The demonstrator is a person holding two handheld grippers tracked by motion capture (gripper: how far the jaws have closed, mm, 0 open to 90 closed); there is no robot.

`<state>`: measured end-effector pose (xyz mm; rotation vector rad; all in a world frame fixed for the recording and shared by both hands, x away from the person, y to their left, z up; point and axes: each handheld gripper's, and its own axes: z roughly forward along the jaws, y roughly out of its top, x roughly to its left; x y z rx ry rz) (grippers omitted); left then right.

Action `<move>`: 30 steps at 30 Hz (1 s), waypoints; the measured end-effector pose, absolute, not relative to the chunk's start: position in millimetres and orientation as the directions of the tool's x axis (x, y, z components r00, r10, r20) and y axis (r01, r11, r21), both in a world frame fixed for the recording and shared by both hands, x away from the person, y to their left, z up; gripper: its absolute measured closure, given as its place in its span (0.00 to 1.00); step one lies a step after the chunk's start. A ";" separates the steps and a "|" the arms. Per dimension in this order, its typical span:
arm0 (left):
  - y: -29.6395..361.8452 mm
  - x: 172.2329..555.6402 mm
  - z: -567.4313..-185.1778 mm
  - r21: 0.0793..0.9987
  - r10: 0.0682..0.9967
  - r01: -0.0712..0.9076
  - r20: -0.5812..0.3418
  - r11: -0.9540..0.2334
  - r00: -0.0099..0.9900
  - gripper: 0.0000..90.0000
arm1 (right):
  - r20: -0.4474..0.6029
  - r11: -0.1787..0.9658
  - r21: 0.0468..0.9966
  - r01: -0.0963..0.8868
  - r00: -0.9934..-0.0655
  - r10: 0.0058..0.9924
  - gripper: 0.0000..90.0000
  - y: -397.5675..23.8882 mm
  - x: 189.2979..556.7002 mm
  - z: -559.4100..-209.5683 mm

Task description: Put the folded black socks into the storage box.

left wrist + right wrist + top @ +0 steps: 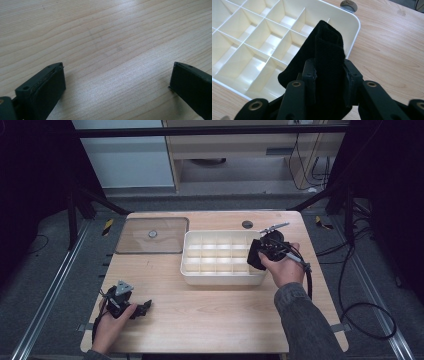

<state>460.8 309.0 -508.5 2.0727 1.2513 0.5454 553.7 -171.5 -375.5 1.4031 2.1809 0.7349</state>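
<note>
A white divided organizer box sits in the middle of the wooden table, its compartments bare. My right gripper hovers over the box's right end, shut on a folded black cloth whose folded edge sticks out past the jaws above the right-hand compartments. The black cloth hangs at the box's right wall in the high view. My left gripper rests low near the table's front left, open, with only bare wood between its fingers.
A clear flat lid lies at the table's back left, beside the box. A round cable grommet sits behind the box. The right gripper's cable loops off the table's right edge. Black frame posts flank the table.
</note>
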 end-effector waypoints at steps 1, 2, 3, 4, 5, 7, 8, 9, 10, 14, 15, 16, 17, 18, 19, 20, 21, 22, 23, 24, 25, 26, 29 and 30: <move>309.0 460.8 -508.5 0.710 0.889 0.619 0.019 -0.335 0.458 0.00 | -0.080 0.343 0.644 0.684 -0.386 0.919 0.76 -171.8 553.6 -375.9; 309.0 460.8 -508.5 0.710 0.889 0.619 0.019 -0.335 0.458 0.00 | -0.080 0.344 0.643 0.685 -0.386 0.919 0.76 -172.1 553.4 -376.1; 309.0 460.8 -508.5 0.710 0.889 0.619 0.019 -0.335 0.458 0.00 | -0.083 0.346 0.642 0.685 -0.386 0.919 0.76 -172.2 553.2 -376.4; 309.0 460.8 -508.5 0.710 0.889 0.619 0.020 -0.335 0.458 0.00 | -0.083 0.346 0.641 0.685 -0.387 0.918 0.76 -172.0 553.3 -376.9; 308.9 460.7 -508.5 0.710 0.889 0.619 0.020 -0.335 0.458 0.00 | -0.084 0.347 0.641 0.685 -0.387 0.918 0.76 -171.8 553.5 -377.6; 308.9 460.6 -508.5 0.710 0.889 0.619 0.019 -0.334 0.457 0.00 | -0.087 0.352 0.638 0.685 -0.390 0.917 0.76 -171.0 553.7 -378.5; 308.9 460.7 -508.5 0.710 0.889 0.619 0.020 -0.334 0.457 0.00 | -0.087 0.353 0.635 0.687 -0.390 0.917 0.76 -170.4 553.7 -378.8; 308.9 460.7 -508.5 0.710 0.889 0.619 0.020 -0.334 0.457 0.00 | -0.098 0.363 0.632 0.685 -0.394 0.914 0.76 -169.9 554.0 -379.7; 308.9 460.7 -508.5 0.710 0.889 0.619 0.019 -0.334 0.458 0.00 | -0.101 0.365 0.631 0.684 -0.394 0.913 0.76 -169.2 554.1 -380.3; 308.9 460.7 -508.5 0.710 0.889 0.619 0.019 -0.334 0.457 0.00 | -0.118 0.382 0.618 0.687 -0.400 0.909 0.76 -167.2 554.7 -382.9; 308.9 460.7 -508.5 0.710 0.889 0.619 0.019 -0.334 0.457 0.00 | -0.118 0.382 0.618 0.687 -0.400 0.909 0.76 -167.2 554.7 -382.9; 308.9 460.6 -508.5 0.710 0.889 0.619 0.019 -0.334 0.457 0.00 | -0.126 0.390 0.612 0.688 -0.402 0.907 0.76 -165.5 554.6 -384.7; 308.9 460.6 -508.5 0.710 0.889 0.619 0.020 -0.334 0.457 0.00 | -0.131 0.396 0.609 0.687 -0.406 0.905 0.76 -164.8 554.7 -386.1; 308.9 460.6 -508.6 0.710 0.889 0.619 0.019 -0.334 0.457 0.00 | -0.130 0.397 0.606 0.690 -0.406 0.904 0.76 -163.9 554.7 -387.6; 308.9 460.6 -508.6 0.711 0.889 0.619 0.019 -0.334 0.457 0.00 | -0.130 0.399 0.605 0.689 -0.409 0.903 0.76 -163.3 554.8 -389.0; 308.9 460.6 -508.6 0.710 0.889 0.619 0.019 -0.334 0.457 0.00 | -0.126 0.397 0.602 0.693 -0.408 0.904 0.76 -162.3 554.7 -390.1; 308.9 460.6 -508.6 0.710 0.889 0.620 0.019 -0.334 0.457 0.00 | -0.130 0.402 0.599 0.692 -0.412 0.902 0.76 -161.7 555.0 -391.5; 308.9 460.6 -508.6 0.710 0.889 0.619 0.020 -0.334 0.458 0.00 | -0.136 0.408 0.595 0.693 -0.414 0.900 0.76 -161.0 555.3 -392.6; 308.9 460.6 -508.6 0.710 0.889 0.619 0.019 -0.334 0.457 0.00 | -0.141 0.412 0.590 0.694 -0.414 0.899 0.76 -160.2 555.5 -393.3; 308.9 460.6 -508.6 0.710 0.889 0.619 0.019 -0.334 0.457 0.00 | -0.140 0.413 0.588 0.695 -0.415 0.899 0.76 -159.7 555.7 -393.6; 308.9 460.6 -508.5 0.710 0.889 0.619 0.020 -0.334 0.457 0.00 | -0.141 0.414 0.588 0.695 -0.415 0.899 0.76 -159.2 555.9 -394.0; 308.9 460.6 -508.5 0.710 0.889 0.619 0.020 -0.335 0.458 0.00 | -0.143 0.417 0.586 0.695 -0.418 0.897 0.76 -159.0 556.3 -393.9; 308.9 460.6 -508.5 0.710 0.889 0.619 0.020 -0.334 0.457 0.00 | -0.142 0.418 0.583 0.697 -0.418 0.897 0.76 -159.1 557.7 -393.0; 308.9 460.6 -508.6 0.710 0.889 0.619 0.019 -0.334 0.457 0.00 | -0.147 0.422 0.583 0.695 -0.420 0.895 0.76 -159.7 558.5 -392.7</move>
